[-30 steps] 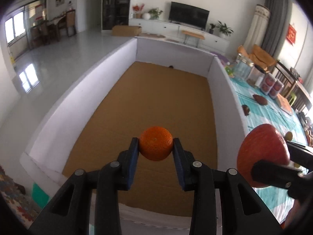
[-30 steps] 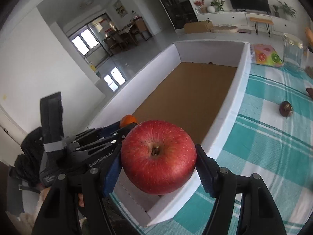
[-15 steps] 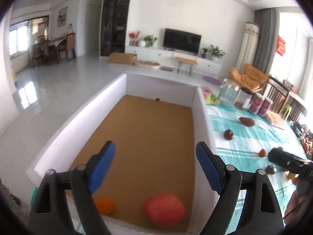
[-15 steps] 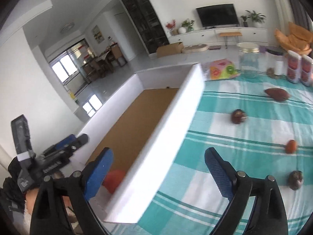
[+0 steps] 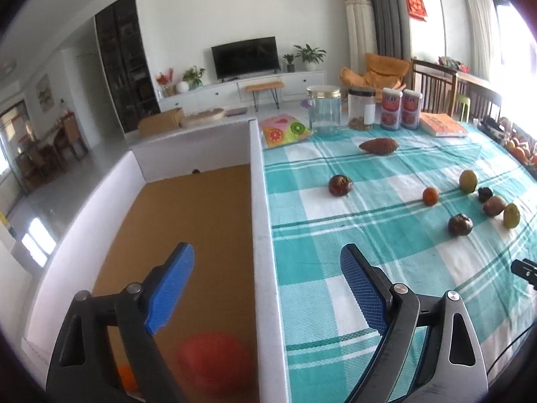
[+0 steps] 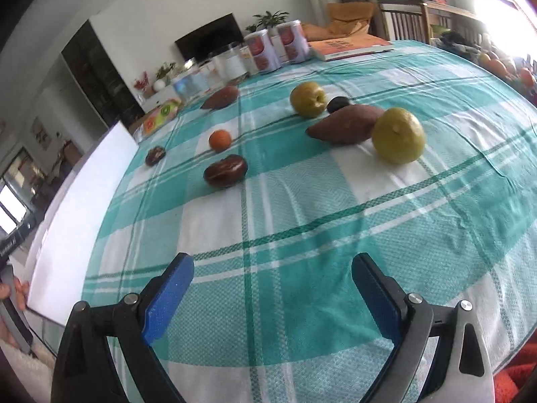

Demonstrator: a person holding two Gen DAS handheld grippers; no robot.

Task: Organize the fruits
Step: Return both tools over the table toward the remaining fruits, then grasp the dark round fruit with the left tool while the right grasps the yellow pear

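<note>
My left gripper [image 5: 268, 285] is open and empty above the right wall of the white box [image 5: 260, 235]. A red apple [image 5: 213, 362] and a small orange [image 5: 127, 377] lie on the box's brown floor near its front end. My right gripper [image 6: 272, 297] is open and empty, low over the checked tablecloth [image 6: 302, 228]. Ahead of it lie a dark brown fruit [image 6: 225, 175], a small orange [image 6: 220, 140], two green fruits [image 6: 398, 135] [image 6: 308, 98] and a sweet potato [image 6: 345, 123].
Jars [image 5: 324, 110] and cans [image 5: 391, 109], a book [image 5: 441, 124] and a fruit-print pouch [image 5: 285, 129] stand at the table's far end. More dark fruits [image 5: 340, 185] and a second sweet potato [image 5: 378, 146] lie on the cloth. Another fruit pile [image 5: 518, 147] is at the far right.
Both grippers opened and dropped the orange and the apple into the box. Both then swung right, the right one out low over the tablecloth towards the loose fruits.
</note>
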